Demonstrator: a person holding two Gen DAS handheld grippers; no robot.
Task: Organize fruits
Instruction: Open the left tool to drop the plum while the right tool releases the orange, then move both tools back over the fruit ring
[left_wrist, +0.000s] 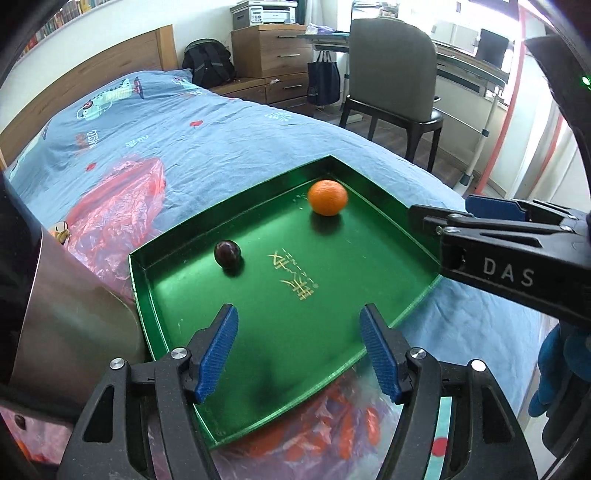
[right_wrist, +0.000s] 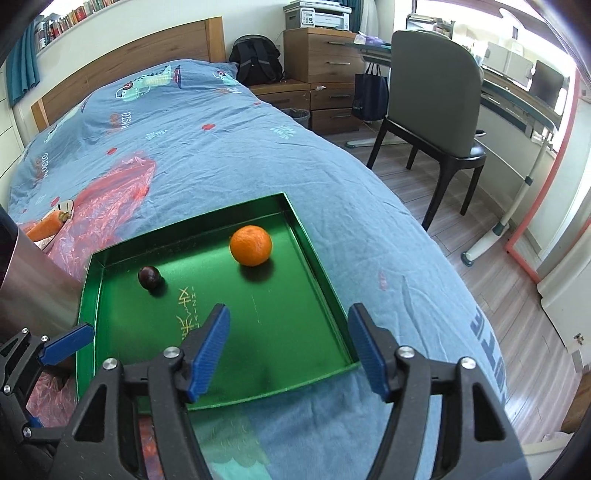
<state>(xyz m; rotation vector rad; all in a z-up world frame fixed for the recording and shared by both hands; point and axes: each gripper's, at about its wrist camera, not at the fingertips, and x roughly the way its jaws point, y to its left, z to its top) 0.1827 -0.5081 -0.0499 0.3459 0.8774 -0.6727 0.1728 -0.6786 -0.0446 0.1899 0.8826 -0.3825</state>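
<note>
A green metal tray (left_wrist: 258, 332) lies on the bed. In it sit an orange (left_wrist: 328, 197) near the far corner and a small dark round fruit (left_wrist: 227, 253) near the left wall; the right wrist view shows the same tray (right_wrist: 288, 288), orange (right_wrist: 251, 245) and dark fruit (right_wrist: 149, 277). My left gripper (left_wrist: 297, 321) hovers open over the tray's near part with nothing between its blue pads. My right gripper (right_wrist: 288, 321) is wide open above the tray's near right side, also empty. Both fruits lie well ahead of the fingers.
A shiny steel cylinder (left_wrist: 66, 314) stands against the tray's left side. Pink plastic bags (left_wrist: 118, 206) lie on the blue bed cover (right_wrist: 221, 147), with a carrot (right_wrist: 46, 227) on one. A chair (right_wrist: 436, 103), a desk and wooden drawers stand beyond the bed's right edge.
</note>
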